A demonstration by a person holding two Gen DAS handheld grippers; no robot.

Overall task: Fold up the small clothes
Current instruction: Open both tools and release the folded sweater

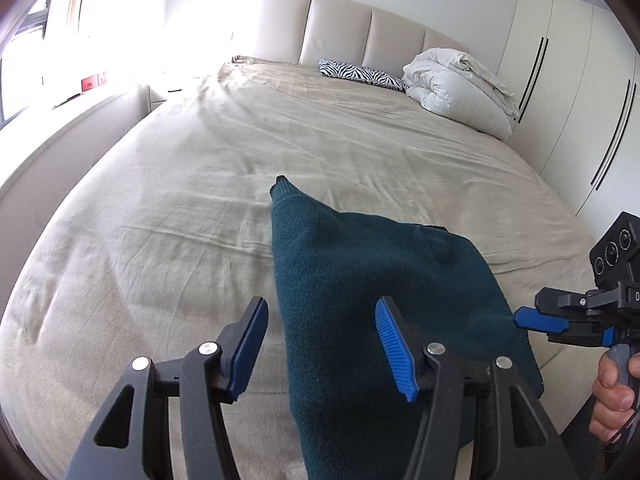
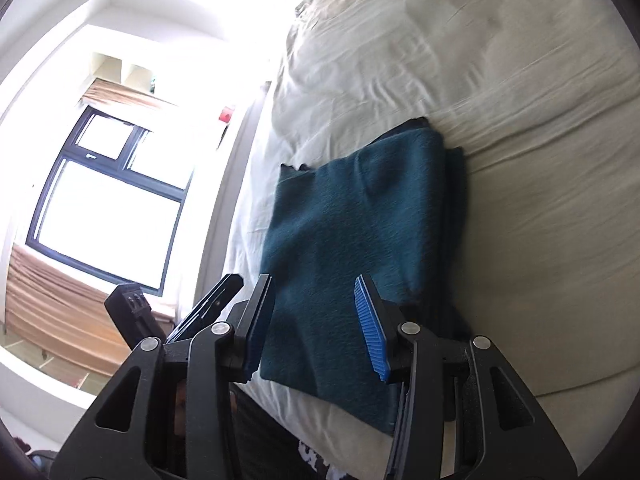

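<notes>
Left wrist view gives me the teal knit garment [image 1: 384, 280] lying folded on the bed [image 1: 168, 240], near the foot edge closest to me, with one narrow end, maybe a sleeve or corner, poking out toward the headboard [image 1: 360, 28]. My left claw [image 1: 322, 344] hovers over its near part with the jaws parted; the cloth passes beneath them, but neither blue pad presses on it, so I read it as released. My right claw [image 1: 540, 322] sits at the garment's right edge in this view, gripped by a hand [image 1: 612, 392]. From the right wrist view, that claw [image 2: 316, 328] also stands parted above the cloth, with nothing pinched.

I judge a fold has just been laid down and both claws have let go: the garment [image 2: 356, 220] shows as a tidy rectangle with a thick doubled edge on its far side and layered edges at the near corner.

Next, I think, comes either one more halving or smoothing. For another fold I would need both claws on the same short edge, biting through all layers, then lift and carry it across evenly. That stray tip at the far end wants tucking first, or the stack will end up crooked.
</notes>
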